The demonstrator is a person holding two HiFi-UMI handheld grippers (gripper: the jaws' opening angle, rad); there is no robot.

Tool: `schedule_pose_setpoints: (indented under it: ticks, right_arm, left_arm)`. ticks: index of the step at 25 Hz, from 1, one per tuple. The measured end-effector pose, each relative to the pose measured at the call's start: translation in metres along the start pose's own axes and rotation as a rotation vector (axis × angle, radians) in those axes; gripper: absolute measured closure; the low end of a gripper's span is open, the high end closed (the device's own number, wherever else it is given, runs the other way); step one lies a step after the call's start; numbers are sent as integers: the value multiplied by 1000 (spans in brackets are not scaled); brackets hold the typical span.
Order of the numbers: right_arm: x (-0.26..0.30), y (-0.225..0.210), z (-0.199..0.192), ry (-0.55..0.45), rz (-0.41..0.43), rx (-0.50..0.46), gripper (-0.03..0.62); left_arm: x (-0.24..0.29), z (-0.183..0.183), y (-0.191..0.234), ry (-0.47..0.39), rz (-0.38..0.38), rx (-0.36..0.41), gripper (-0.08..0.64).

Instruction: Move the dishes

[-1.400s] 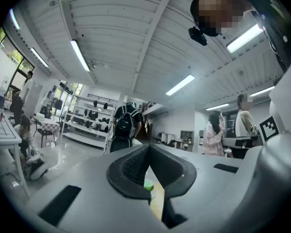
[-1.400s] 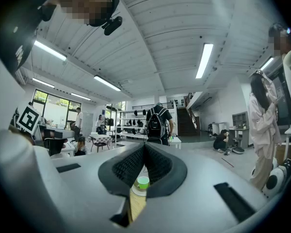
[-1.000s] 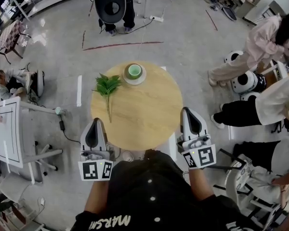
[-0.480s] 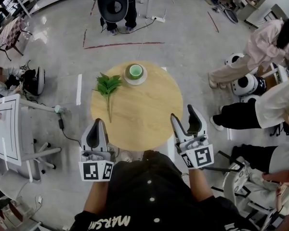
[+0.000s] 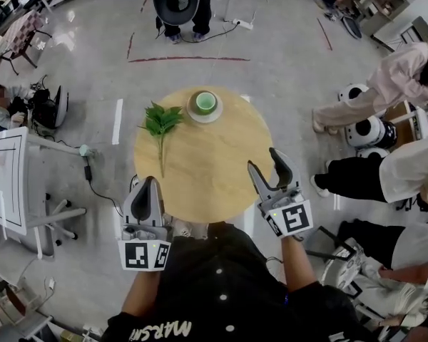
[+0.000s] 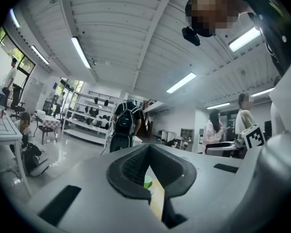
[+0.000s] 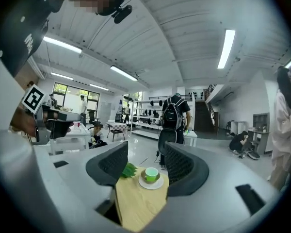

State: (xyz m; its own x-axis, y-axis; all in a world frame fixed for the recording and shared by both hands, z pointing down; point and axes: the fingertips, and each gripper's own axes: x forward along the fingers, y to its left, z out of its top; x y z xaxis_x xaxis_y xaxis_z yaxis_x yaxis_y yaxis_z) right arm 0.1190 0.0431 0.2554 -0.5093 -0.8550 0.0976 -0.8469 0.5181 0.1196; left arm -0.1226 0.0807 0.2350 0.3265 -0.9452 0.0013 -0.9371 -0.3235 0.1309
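Green cup (image 5: pixel 205 102) on white saucer (image 5: pixel 205 119)

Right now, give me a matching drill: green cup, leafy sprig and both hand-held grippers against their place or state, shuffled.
Column 1:
1. green cup
2. leafy sprig
3. left hand-held gripper
4. right hand-held gripper

Column 2:
A. jaws apart, at the near right edge of the round wooden table
B. lying flat on the table, left of the white saucer
C. jaws together, at the table's near left edge
D. standing on the saucer, at the table's far side

Pairs: 1-D, 2-B, 3-C, 4-A
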Motion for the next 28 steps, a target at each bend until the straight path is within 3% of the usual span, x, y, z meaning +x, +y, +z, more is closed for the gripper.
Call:
schedule_pose_setpoints:
  ticks: [5, 22, 28]
  right_arm:
    - [46, -6, -29, 71, 61, -30, 377]
    - [203, 5, -160, 418, 400, -415, 377]
    - [246, 2, -198, 521, 495, -484, 394]
  left_arm:
    - [5, -10, -5, 28, 7, -2, 543]
    - [28, -53, -20, 106, 23, -67, 543]
    - [31, -77, -18, 161, 51, -99, 543]
